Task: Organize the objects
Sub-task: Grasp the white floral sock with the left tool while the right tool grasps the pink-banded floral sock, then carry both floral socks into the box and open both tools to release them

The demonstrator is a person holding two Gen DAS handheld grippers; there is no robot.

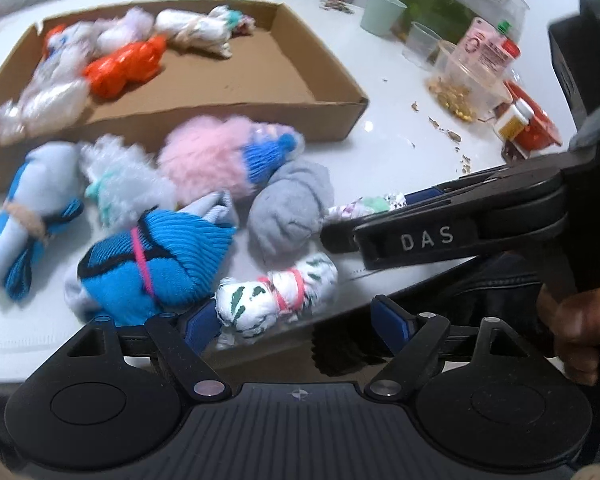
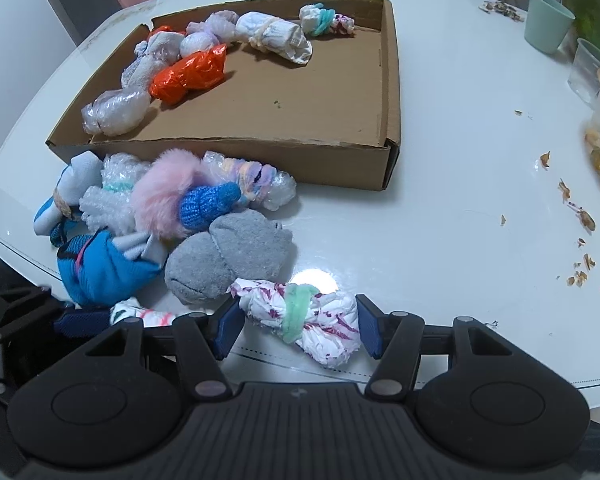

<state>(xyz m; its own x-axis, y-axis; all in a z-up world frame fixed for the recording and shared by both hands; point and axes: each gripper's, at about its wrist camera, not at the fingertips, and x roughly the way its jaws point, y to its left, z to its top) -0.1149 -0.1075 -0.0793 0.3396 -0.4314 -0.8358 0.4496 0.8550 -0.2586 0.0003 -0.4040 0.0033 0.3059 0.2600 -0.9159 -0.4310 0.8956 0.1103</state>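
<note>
- Here, in the right wrist view, the right gripper (image 2: pixel 298 328) sits at lower centre with its blue pads on either side of a white bundle with purple marks and a green band (image 2: pixel 300 318); both pads appear to touch it, so the claw is clamped on this bundle, which lies on the white table (image 2: pixel 440 208).
- In the left wrist view, the left gripper (image 1: pixel 296 322) at lower centre has its jaws apart; the left pad (image 1: pixel 198 326) touches a white bundle with green marks and a pink band (image 1: pixel 268 300), while the right pad stands clear of it.
- The only legible writing is "DAS", raised on the black body of the right gripper at the right of the left wrist view; a hand (image 1: pixel 576 332) grips below it at the lower right edge.
- A cardboard tray (image 2: pixel 260 156) fills the upper centre, holding an orange wrapped bundle (image 2: pixel 190 74) and several pale wrapped bundles along its left and far sides.
- In front of the tray, at left of centre, a loose pile lies on the table: a grey sock ball (image 2: pixel 228 260), a pink fluffy bundle with a blue knit part (image 2: pixel 180 200), and a blue knit bundle (image 2: pixel 104 272).
- At upper right stand a mint cup (image 2: pixel 548 20) and a clear cup (image 2: pixel 590 68); labelled bottles (image 1: pixel 486 50) at the upper right of the left wrist view carry print too blurred to read.
</note>
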